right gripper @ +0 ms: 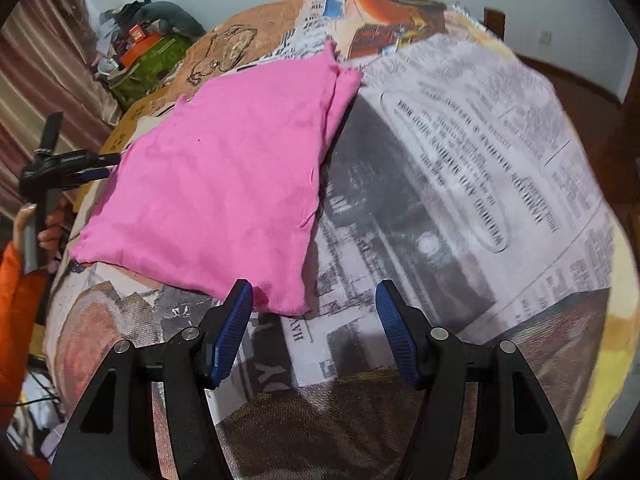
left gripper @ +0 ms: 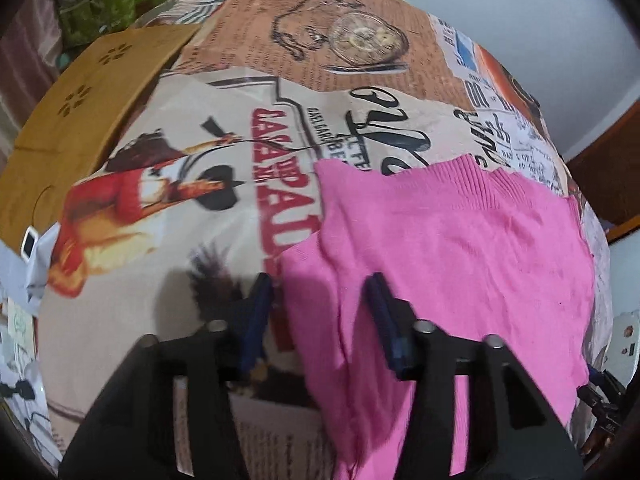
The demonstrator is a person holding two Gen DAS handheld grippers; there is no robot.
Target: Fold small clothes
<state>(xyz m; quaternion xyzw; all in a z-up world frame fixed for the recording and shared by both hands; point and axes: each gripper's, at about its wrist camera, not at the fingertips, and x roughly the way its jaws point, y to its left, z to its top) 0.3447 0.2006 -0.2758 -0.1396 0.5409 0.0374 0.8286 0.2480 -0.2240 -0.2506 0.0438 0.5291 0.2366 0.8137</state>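
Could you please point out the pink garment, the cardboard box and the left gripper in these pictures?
Pink garment [right gripper: 224, 184]: right wrist view, middle of the folded fabric.
Cardboard box [left gripper: 80, 120]: left wrist view, its brown top face.
Left gripper [left gripper: 320, 312]: left wrist view, midway between the blue fingertips, open over the garment's edge.

1. The place looks like a room in a home, probably a bedroom or living space.
2. The work surface is covered by a cloth printed with old newspaper pages and posters [right gripper: 460, 168], like a household table cover or bedspread.
3. Striped curtains [right gripper: 36, 80] in dull pink and beige hang at the left of the right wrist view.
4. A heap of household clutter [right gripper: 148, 46], including a green patterned bag and an orange box, sits against the plain pale wall.
5. A flat cardboard box [left gripper: 84, 108] lies beside the cloth.
6. Dark wooden furniture [left gripper: 604, 168] stands at the edge.
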